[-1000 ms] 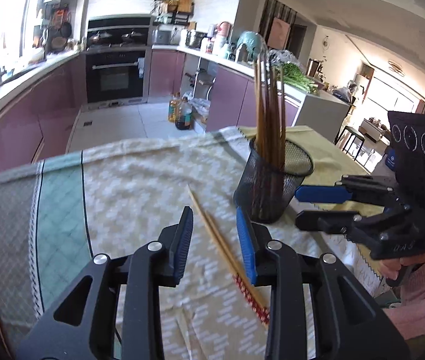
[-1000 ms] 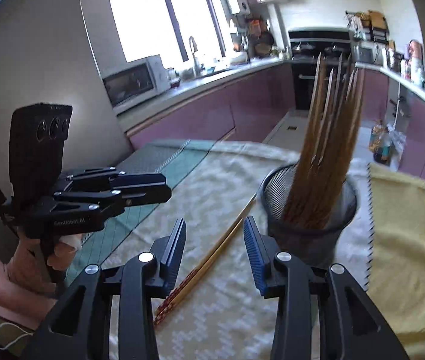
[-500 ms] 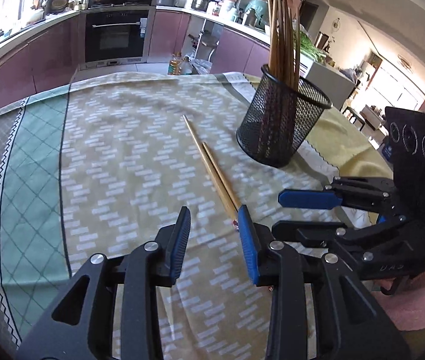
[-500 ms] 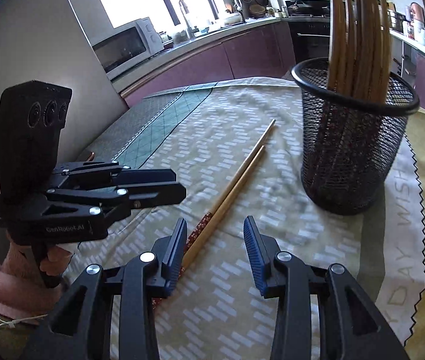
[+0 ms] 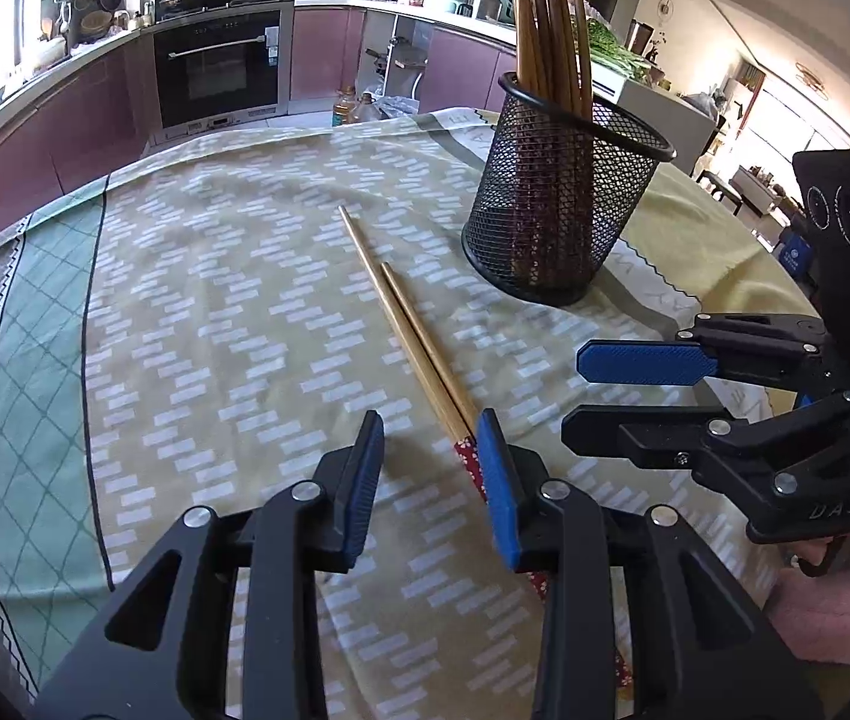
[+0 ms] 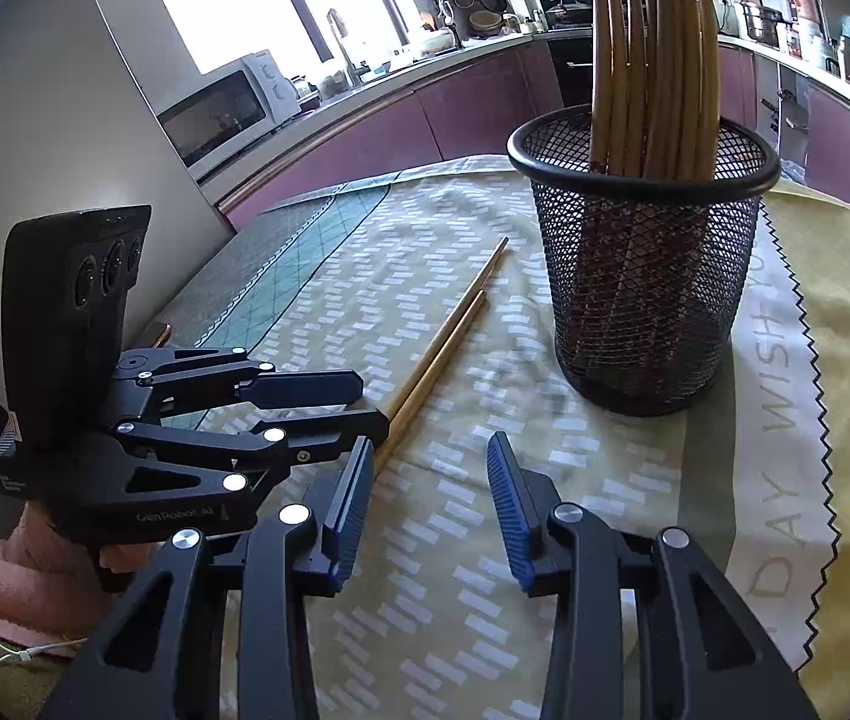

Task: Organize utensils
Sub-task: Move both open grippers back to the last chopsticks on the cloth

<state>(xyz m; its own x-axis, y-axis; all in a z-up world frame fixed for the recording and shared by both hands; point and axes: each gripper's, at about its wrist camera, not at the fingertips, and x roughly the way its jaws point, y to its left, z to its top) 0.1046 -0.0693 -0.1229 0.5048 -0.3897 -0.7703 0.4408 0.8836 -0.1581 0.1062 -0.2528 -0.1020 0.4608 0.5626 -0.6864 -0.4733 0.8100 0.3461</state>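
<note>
Chopsticks, two pale wooden ones (image 5: pixel 407 330), lie left of my black mesh holder (image 5: pixel 563 204); both tongs, left (image 5: pixel 430 444) and right (image 6: pixel 430 468), gape empty.

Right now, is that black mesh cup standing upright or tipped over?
Upright: the mesh cup sits flat on the tablecloth, chopsticks standing inside.

Left claw (image 5: pixel 430 438) and right claw (image 6: pixel 430 462) both tilt downward, jaws apart, gripping nothing
</note>
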